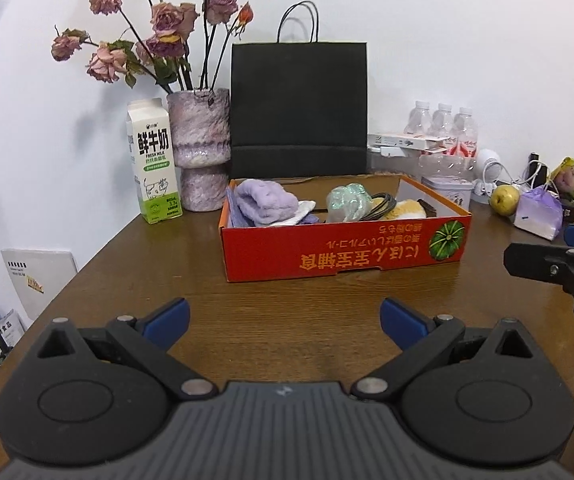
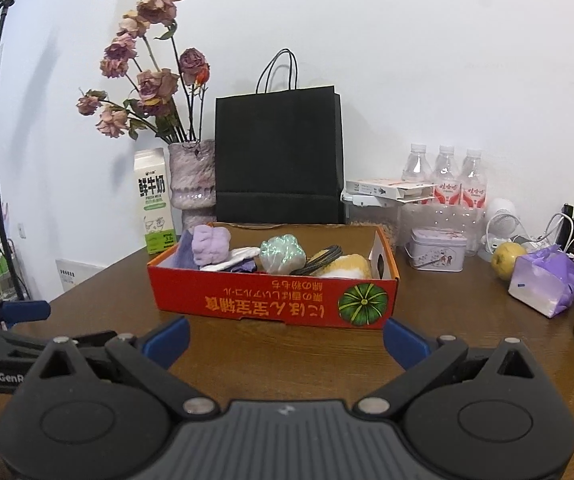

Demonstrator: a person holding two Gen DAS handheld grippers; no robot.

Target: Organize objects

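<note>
Both grippers hang low over the brown table, level and pointed straight at the red box. The left gripper has its blue-tipped fingers spread wide, nothing between them but bare wood. The box sits ahead of it, a little to the right, well clear of the fingertips.

From the right wrist, the right gripper is just as wide open and just as empty. It sits closer in: the box front is right ahead, its right fingertip just below the box's lower right corner, and whether they touch cannot be told. Off its left side the left gripper pokes into view, side by side with it.

Inside the box: a lilac towel at the left end, a pale green shiny bundle in the middle, a dark cable lying on a yellow and white cloth toward the right.

Beyond the box stands a black paper bag, with a vase of dried roses and a milk carton to its left. Off to the right sit water bottles, a small tin, a yellow-green fruit and a purple tissue pack.
</note>
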